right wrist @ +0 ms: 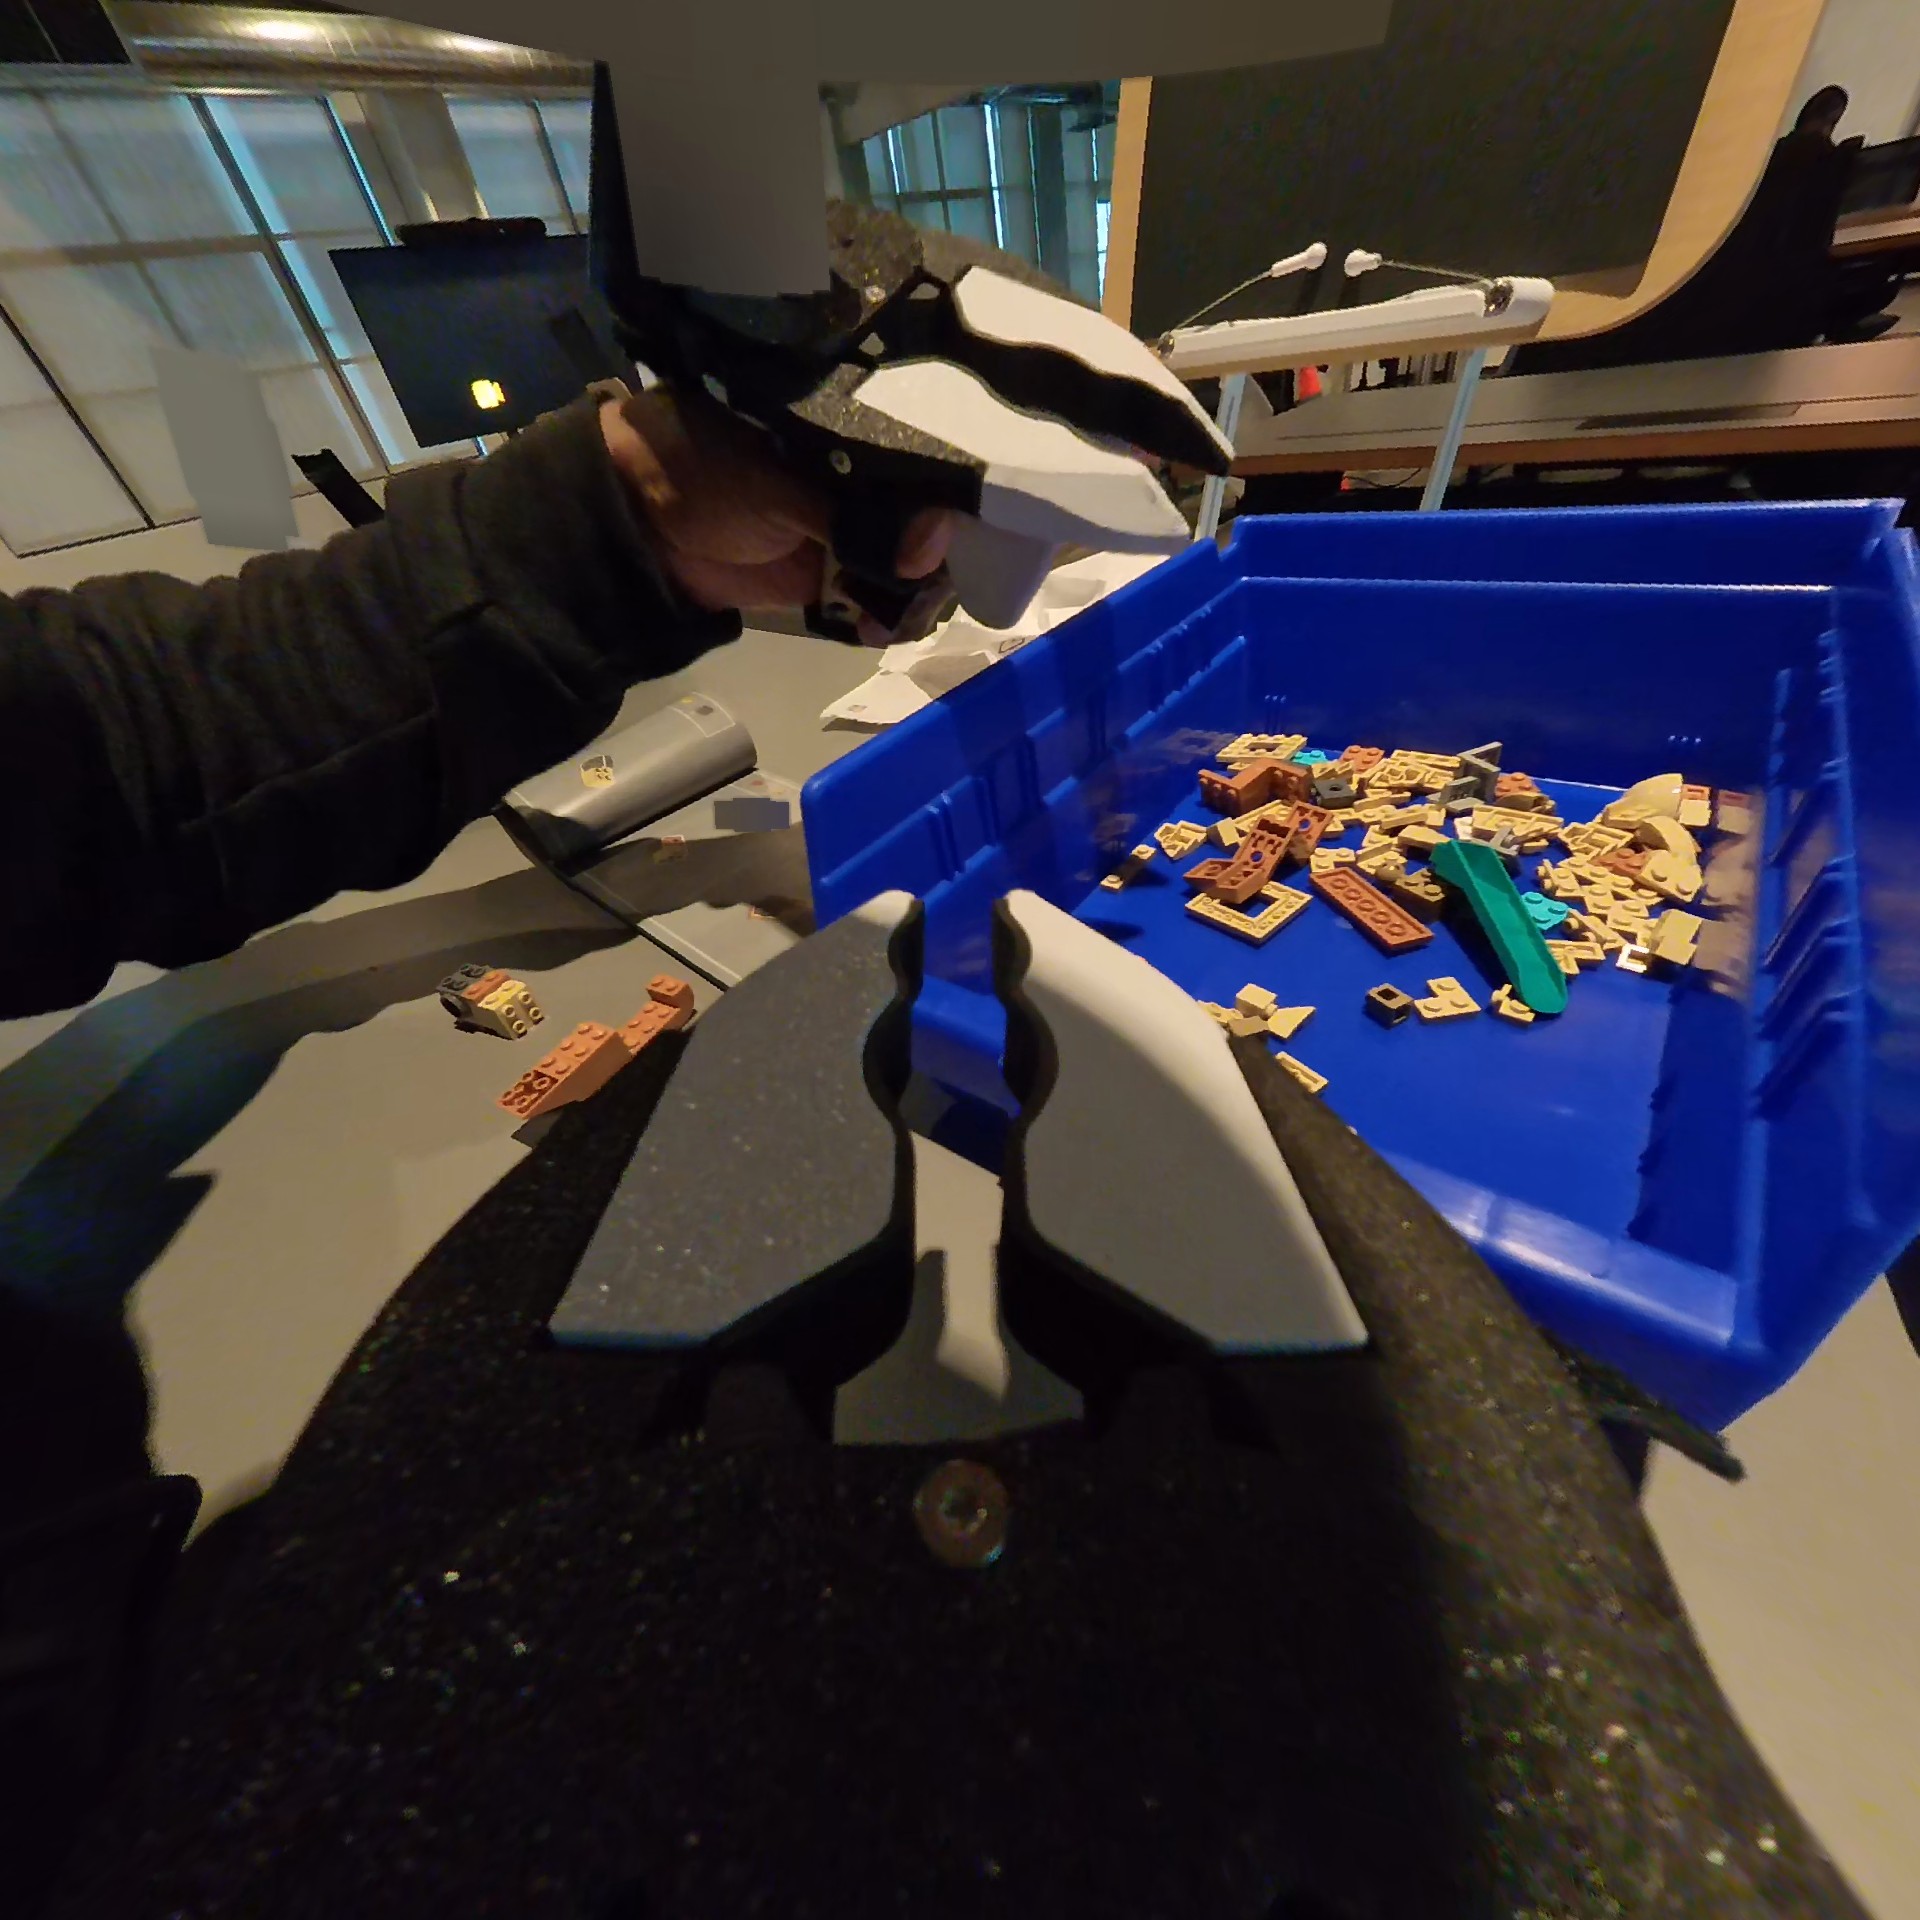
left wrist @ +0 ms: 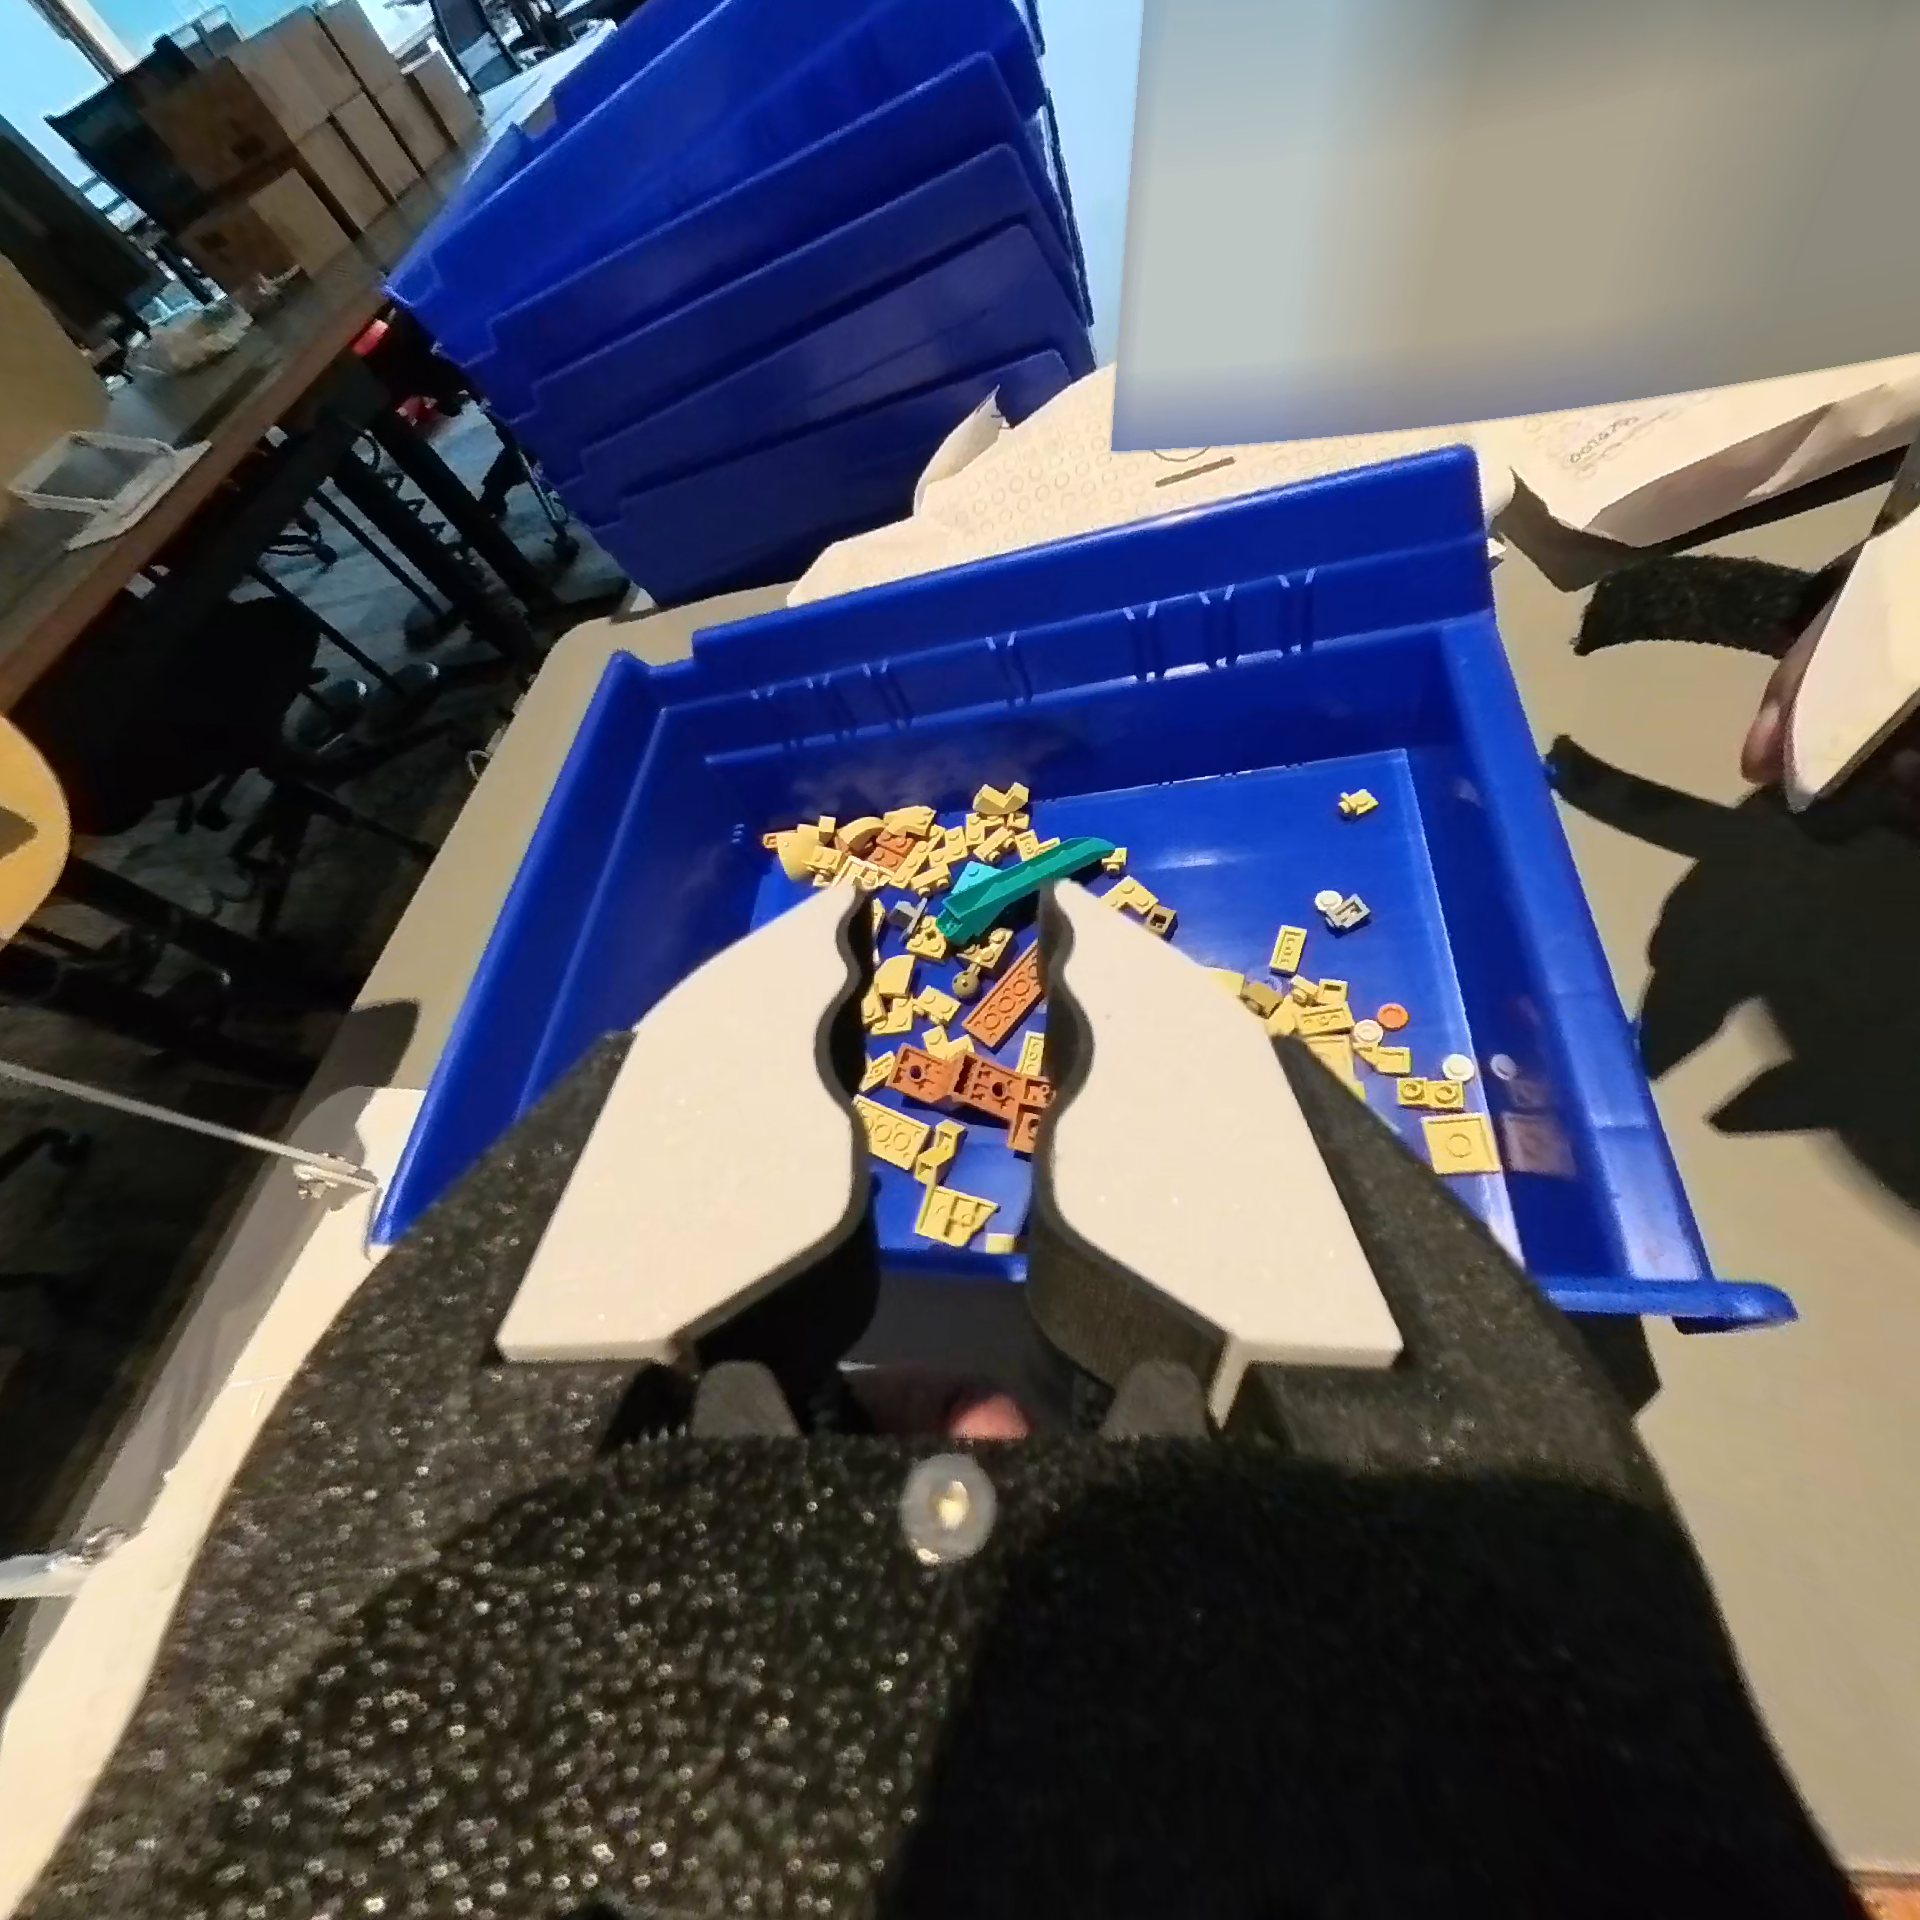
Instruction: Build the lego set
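Note:
A blue bin on a grey table holds several loose tan and brown lego pieces and one long teal piece. My left gripper hovers over the pile, open and empty, with the teal piece just beyond its tips. The bin and teal piece also show in the right wrist view. My right gripper is over the table at the bin's near left corner, with a narrow gap and nothing between its fingers. A brown brick assembly and a small grey-tan assembly lie on the table left of it.
A curled grey booklet and white paper bags lie beyond the assemblies. A stack of blue bins stands past the table's far left. The table edge drops off left of the bin. A person's sleeve reaches across. The tips of one gripper are about 15 cm away from the tips of the other. To reach the brown brick assembly in a straight line is about 15 cm for my right fingers, about 25 cm for my left.

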The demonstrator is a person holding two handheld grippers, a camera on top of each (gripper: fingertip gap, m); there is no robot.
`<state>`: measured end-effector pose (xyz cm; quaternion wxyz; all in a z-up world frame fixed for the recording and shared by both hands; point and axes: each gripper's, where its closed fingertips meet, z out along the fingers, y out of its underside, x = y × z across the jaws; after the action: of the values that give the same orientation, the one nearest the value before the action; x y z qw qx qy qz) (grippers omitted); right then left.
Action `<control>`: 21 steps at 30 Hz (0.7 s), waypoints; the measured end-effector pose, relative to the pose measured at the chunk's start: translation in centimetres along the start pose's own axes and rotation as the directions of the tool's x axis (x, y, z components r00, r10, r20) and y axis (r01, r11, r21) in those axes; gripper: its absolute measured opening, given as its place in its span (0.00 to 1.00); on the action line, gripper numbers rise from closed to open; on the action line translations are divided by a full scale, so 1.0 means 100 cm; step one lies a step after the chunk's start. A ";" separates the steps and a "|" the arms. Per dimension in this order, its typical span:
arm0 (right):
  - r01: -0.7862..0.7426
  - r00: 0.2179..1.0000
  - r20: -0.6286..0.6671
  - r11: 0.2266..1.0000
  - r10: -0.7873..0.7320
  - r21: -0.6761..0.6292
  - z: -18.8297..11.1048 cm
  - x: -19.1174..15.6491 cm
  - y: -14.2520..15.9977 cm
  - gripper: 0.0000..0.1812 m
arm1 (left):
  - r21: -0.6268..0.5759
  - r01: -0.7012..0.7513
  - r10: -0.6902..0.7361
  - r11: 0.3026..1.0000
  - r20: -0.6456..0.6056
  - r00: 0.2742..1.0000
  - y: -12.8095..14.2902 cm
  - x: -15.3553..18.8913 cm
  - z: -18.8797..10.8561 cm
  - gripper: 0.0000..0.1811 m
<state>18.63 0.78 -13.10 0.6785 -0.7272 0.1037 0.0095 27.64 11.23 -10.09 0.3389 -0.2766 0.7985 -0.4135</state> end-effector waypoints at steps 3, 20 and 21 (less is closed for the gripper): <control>-0.001 1.000 -0.001 1.000 0.001 -0.002 0.000 0.000 0.000 0.06 | -0.028 -0.017 0.017 0.999 -0.003 1.000 0.000 0.000 0.002 0.16; -0.023 1.000 0.011 1.000 0.023 -0.002 -0.002 0.000 0.000 0.06 | -0.344 -0.457 0.273 0.820 -0.468 0.841 0.028 0.013 0.106 0.22; -0.026 1.000 0.016 1.000 0.027 -0.004 -0.002 -0.001 0.000 0.06 | -0.349 -0.476 0.275 0.807 -0.492 0.826 0.033 0.015 0.109 0.22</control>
<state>18.55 0.63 -13.09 0.6778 -0.7268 0.1080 0.0244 34.62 6.68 -18.05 0.1617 -0.0854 0.9654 -0.1858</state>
